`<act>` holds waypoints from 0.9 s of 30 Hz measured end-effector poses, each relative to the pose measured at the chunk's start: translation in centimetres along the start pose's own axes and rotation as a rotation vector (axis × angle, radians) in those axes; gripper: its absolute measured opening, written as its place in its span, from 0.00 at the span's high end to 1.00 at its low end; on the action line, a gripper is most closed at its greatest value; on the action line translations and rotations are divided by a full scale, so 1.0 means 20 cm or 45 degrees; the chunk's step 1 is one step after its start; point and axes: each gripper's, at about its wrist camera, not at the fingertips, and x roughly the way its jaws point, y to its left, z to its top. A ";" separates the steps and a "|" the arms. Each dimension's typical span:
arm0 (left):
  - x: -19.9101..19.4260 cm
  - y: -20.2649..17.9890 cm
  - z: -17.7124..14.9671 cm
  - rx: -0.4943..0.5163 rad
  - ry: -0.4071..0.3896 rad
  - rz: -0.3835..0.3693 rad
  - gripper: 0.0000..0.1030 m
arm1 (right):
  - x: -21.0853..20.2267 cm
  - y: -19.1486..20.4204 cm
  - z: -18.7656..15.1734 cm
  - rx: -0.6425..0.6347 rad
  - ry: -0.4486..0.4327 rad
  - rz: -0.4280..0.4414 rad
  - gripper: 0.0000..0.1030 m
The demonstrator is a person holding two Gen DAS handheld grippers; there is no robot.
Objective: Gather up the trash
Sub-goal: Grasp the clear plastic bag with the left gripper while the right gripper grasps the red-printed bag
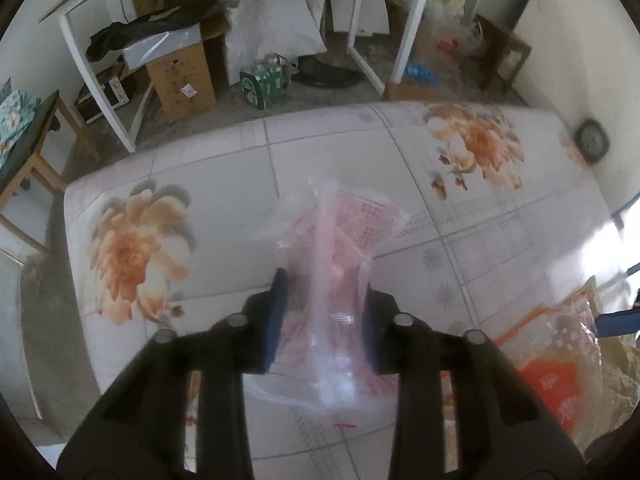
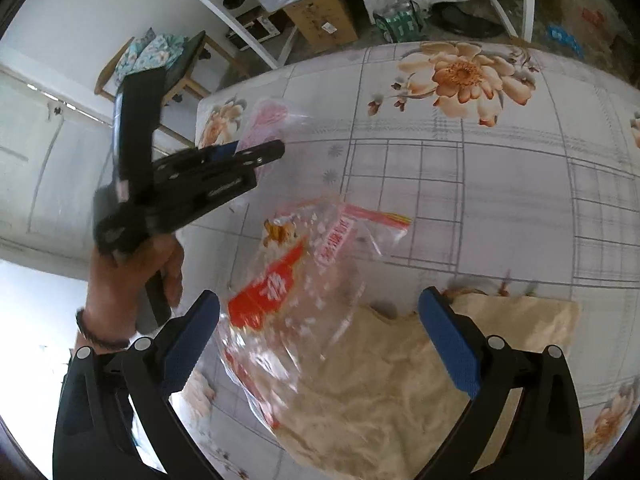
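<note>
A thin pink-printed plastic bag (image 1: 352, 220) lies on the flowered bed sheet (image 1: 224, 168), and my left gripper (image 1: 326, 320) is shut on its bunched middle, blue pads against both sides. The right wrist view shows that gripper (image 2: 240, 152) from the side, held in a person's hand (image 2: 132, 276), with the pink bag (image 2: 268, 120) beyond it. A clear bag with red print (image 2: 280, 292) rests partly on a crumpled beige sheet (image 2: 400, 392). My right gripper (image 2: 320, 300) hangs open just above them, one finger on each side, touching neither.
The bed's far edge drops to a grey floor crowded with a cardboard box (image 1: 180, 76), a white metal frame (image 1: 100, 88), a green pack of bottles (image 1: 264, 84) and white sacks (image 1: 272, 28). A wooden stool (image 1: 28, 152) stands to the left of the bed.
</note>
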 end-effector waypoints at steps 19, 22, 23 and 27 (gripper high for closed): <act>-0.13 0.05 -0.14 -0.134 -0.104 -0.127 0.73 | 0.09 0.08 0.05 0.036 -0.011 0.080 0.91; -0.21 0.05 -0.17 -0.151 -0.140 -0.148 0.74 | 0.00 0.12 0.05 0.024 -0.069 0.109 0.92; -0.24 0.05 -0.17 -0.150 -0.152 -0.147 0.74 | -0.03 0.13 0.04 0.015 -0.081 0.120 0.92; -0.42 0.08 -0.21 -0.178 -0.230 -0.151 0.74 | -0.16 0.20 0.01 -0.014 -0.124 0.166 0.92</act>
